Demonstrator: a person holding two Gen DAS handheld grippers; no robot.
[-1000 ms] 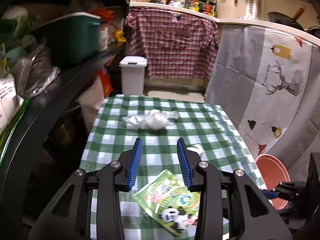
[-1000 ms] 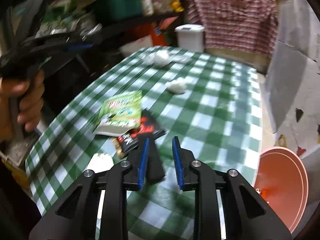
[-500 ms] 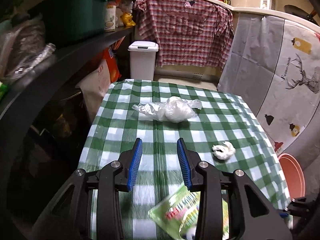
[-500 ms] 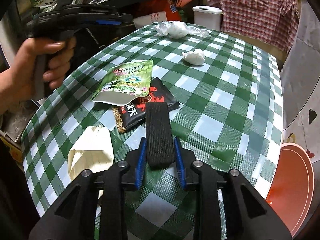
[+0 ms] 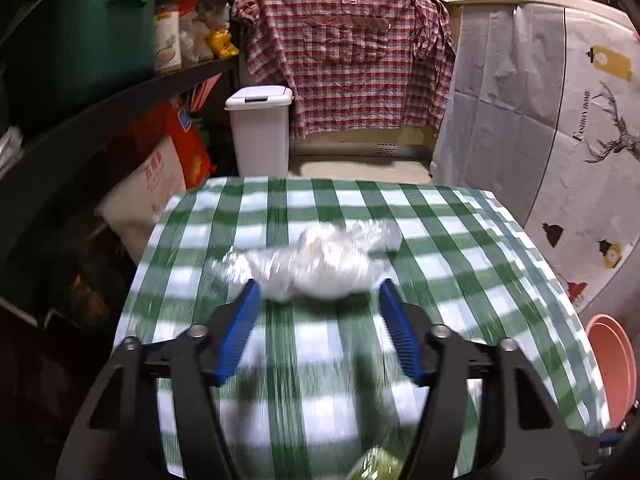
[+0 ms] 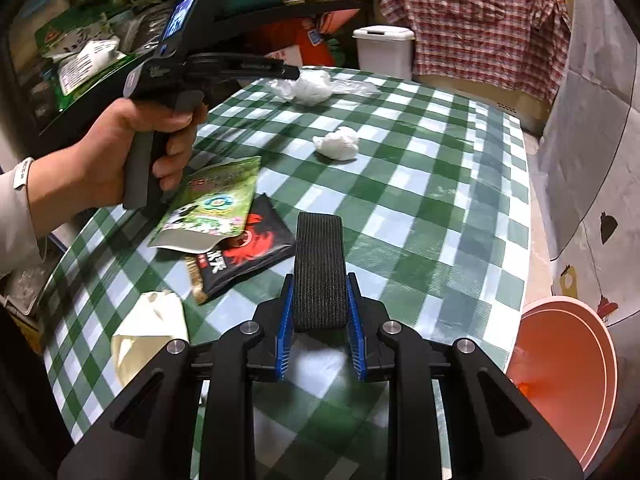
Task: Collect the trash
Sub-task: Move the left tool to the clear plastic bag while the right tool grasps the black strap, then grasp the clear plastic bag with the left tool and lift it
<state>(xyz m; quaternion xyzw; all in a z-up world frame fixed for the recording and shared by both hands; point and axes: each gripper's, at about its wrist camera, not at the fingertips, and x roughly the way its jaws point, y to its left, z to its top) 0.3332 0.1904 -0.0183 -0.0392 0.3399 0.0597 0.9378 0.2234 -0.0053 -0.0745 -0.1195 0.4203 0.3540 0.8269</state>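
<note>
My left gripper (image 5: pixel 318 294) is open wide, its blue pads just short of a crumpled clear plastic bag (image 5: pixel 316 264) on the green checked table (image 5: pixel 460 240); the bag also shows in the right wrist view (image 6: pixel 316 86). My right gripper (image 6: pixel 320 292) is shut on a flat black ribbed strip (image 6: pixel 319 272), held above the table. On the table lie a white tissue ball (image 6: pixel 338 143), a green panda snack packet (image 6: pixel 212 206), a black wrapper with red print (image 6: pixel 248 250) and a cream paper piece (image 6: pixel 148 332).
A white lidded bin (image 5: pixel 260 130) stands on the floor beyond the table's far edge. A pink basin (image 6: pixel 564 376) sits on the floor at the right. Dark shelves (image 5: pixel 100 108) with a green box run along the left. A printed sheet (image 5: pixel 560 120) hangs at the right.
My left gripper moved forward to the plastic bag and opened wider. My right gripper stays shut on the black strip and has lifted it a little off the table.
</note>
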